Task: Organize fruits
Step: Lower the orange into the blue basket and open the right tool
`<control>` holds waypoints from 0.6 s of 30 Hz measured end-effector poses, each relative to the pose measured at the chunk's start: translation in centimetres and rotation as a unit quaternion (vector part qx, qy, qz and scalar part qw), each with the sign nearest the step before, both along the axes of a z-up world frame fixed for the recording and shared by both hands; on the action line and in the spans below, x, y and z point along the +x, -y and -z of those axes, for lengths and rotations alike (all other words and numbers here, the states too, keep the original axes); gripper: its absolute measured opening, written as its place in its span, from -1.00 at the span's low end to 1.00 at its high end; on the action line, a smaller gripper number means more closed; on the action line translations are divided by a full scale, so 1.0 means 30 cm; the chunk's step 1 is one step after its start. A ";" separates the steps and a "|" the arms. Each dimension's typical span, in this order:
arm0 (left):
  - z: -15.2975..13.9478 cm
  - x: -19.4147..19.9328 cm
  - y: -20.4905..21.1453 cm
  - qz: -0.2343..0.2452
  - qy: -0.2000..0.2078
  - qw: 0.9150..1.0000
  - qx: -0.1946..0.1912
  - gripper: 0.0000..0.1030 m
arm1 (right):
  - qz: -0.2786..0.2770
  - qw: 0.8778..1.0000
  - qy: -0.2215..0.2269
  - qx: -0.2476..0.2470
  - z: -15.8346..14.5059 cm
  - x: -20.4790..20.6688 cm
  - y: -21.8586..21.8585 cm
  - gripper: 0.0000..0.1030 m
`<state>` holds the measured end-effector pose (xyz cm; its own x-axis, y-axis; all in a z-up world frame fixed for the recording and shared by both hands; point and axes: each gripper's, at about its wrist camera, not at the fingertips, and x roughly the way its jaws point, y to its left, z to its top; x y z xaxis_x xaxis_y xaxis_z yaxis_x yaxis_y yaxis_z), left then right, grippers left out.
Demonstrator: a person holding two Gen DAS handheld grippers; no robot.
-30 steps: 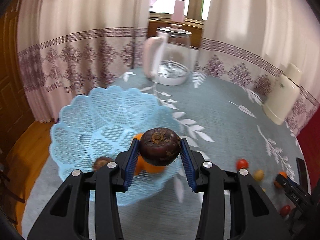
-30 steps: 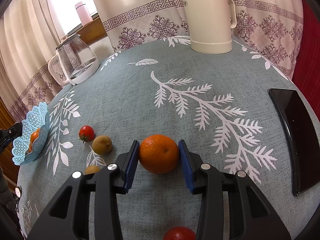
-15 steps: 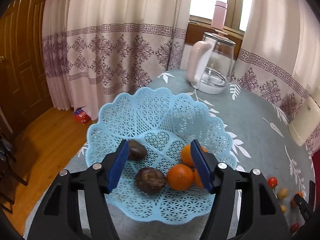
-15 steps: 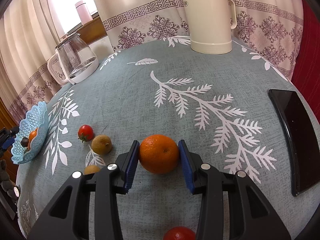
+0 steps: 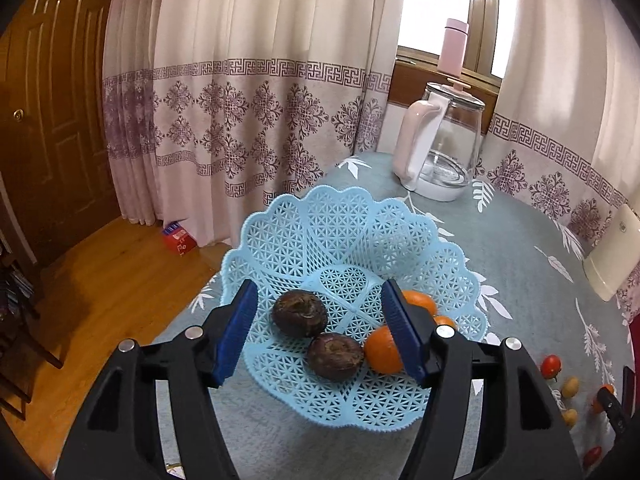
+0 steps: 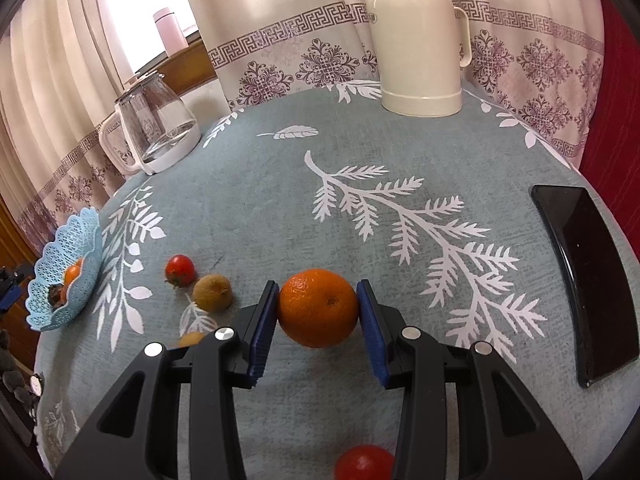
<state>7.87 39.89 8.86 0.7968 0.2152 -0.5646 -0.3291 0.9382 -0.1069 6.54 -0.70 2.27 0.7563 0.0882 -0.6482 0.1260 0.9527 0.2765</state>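
Note:
The light blue lattice basket sits near the table's edge and holds two dark brown fruits and several oranges. My left gripper hovers open above the basket, nothing between its blue pads. In the right wrist view my right gripper is shut on an orange just above the tablecloth. A tomato, a brown kiwi, a small yellowish fruit and a red fruit lie nearby. The basket shows far left.
A glass kettle with pink handle stands behind the basket, also seen as kettle. A cream thermos jug stands at the back and a black phone lies at right. Curtains and wooden floor lie beyond the table edge.
My left gripper opened and dropped the dark brown fruit into the basket, then drew back and up. The right gripper has stayed shut on the orange with little movement.

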 end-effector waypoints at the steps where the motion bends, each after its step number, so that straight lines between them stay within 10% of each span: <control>1: 0.000 -0.004 -0.001 0.001 0.001 1.000 0.000 0.28 | -0.002 1.000 0.001 0.001 -0.005 -0.004 -0.007 -0.22; 18: -0.017 -0.060 -0.141 -0.037 0.014 0.999 -0.024 0.44 | -0.158 0.987 0.037 -0.004 -0.168 0.008 -0.428 -0.22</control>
